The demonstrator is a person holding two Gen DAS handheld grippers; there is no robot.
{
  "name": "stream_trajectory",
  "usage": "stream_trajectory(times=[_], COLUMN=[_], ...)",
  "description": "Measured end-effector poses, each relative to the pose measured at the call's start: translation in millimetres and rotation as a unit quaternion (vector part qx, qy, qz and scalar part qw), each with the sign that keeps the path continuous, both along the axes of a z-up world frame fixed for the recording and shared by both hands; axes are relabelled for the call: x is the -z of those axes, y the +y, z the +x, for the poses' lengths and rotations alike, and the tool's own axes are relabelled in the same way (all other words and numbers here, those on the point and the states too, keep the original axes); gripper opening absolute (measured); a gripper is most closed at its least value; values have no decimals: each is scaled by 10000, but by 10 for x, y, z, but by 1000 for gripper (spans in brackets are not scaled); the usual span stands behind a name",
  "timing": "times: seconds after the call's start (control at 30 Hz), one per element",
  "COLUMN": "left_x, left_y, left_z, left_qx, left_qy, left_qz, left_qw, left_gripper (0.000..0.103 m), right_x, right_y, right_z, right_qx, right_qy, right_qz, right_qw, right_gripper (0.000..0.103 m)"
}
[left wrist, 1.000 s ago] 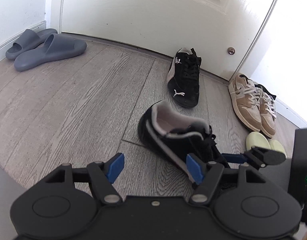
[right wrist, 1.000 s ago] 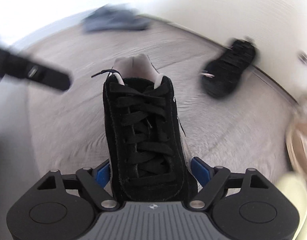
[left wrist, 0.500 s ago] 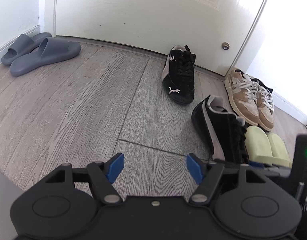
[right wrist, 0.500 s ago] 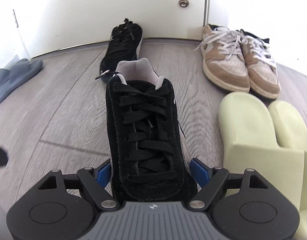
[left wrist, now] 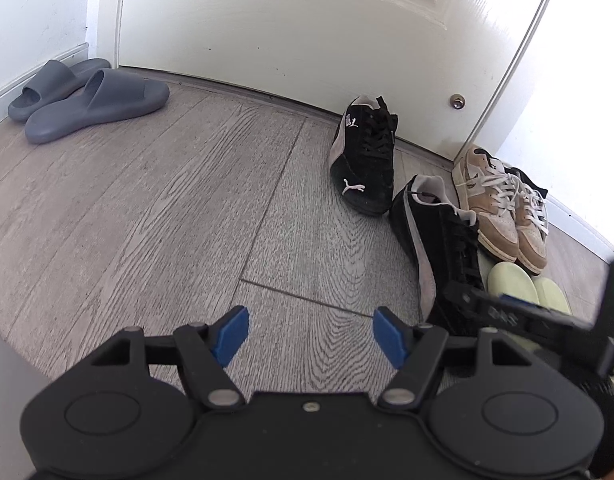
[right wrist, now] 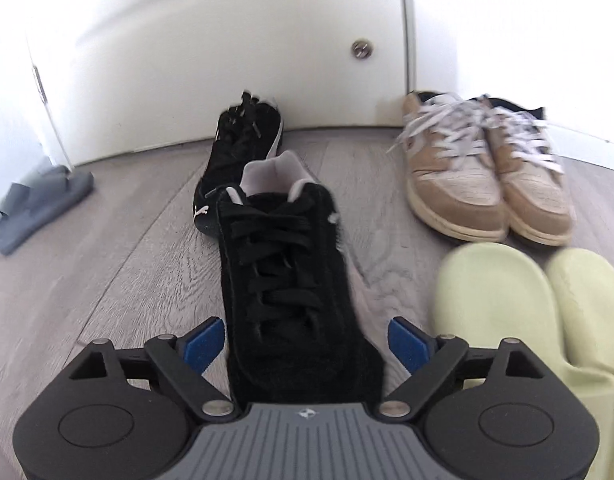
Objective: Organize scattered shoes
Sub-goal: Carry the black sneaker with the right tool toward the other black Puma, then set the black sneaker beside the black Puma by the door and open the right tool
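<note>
Both cams low over floor, facing door (left wrist: 267, 20); right one closer; both catch tan sneakers (right wrist: 487, 184), frame right.

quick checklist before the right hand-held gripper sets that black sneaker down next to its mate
1. Right hand-held gripper grip: the blue pads look slightly off the held black sneaker, cannot tell if it is secure.
2. Mate located: the other black sneaker stands by the door, ok.
3. Landing spot: bare wood floor shows beside the mate, ok.
4. Clearance on the right: tan sneakers and pale green slides lie close, not ok for a wide swing.
5. Left hand-held gripper: open, holding nothing, out of the path, ok.
6. Sneaker resting on the floor: cannot tell.
</note>
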State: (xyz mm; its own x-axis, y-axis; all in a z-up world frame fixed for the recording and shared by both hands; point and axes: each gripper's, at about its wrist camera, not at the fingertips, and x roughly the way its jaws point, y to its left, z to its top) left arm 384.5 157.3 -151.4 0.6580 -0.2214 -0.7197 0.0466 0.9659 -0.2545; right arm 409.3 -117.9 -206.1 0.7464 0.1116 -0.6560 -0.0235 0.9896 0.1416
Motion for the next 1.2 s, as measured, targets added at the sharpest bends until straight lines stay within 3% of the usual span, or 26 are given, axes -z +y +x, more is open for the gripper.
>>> stream_trajectory(times=[0.03,0.13,0.2,0.4,0.63,0.97,1.2], left_x=[4,17,17,16,23,18,30], left_y=[-7,-42,-65,-72,-54,-20,-15], left_z=[6,16,14,13,26,25,49], left_qx=[12,73,123,104,54,23,8], left_qy=[9,32,32,30,66,79,95], left_qz=[6,63,100,112,37,-39,-28], left_qw=[10000,9999,9999,9999,10000,10000,10000], left_gripper=[70,70,70,70,70,70,70], right_x=[11,59,59,62,65,97,111], right_y=[-46,-144,-88,93,162,200,56], right_z=[-99,-308,-375,-342,-206,405,889], right_qx=[-16,-155,-387,-634,-123,-34,-71], right_qy=[30,85,21,37,145,38,23], right_qz=[-73,58,-136,-285,-107,13,411], right_qw=[10000,9998,9992,9976,9998,10000,9991], right_gripper=[54,37,33,33,33,33,32])
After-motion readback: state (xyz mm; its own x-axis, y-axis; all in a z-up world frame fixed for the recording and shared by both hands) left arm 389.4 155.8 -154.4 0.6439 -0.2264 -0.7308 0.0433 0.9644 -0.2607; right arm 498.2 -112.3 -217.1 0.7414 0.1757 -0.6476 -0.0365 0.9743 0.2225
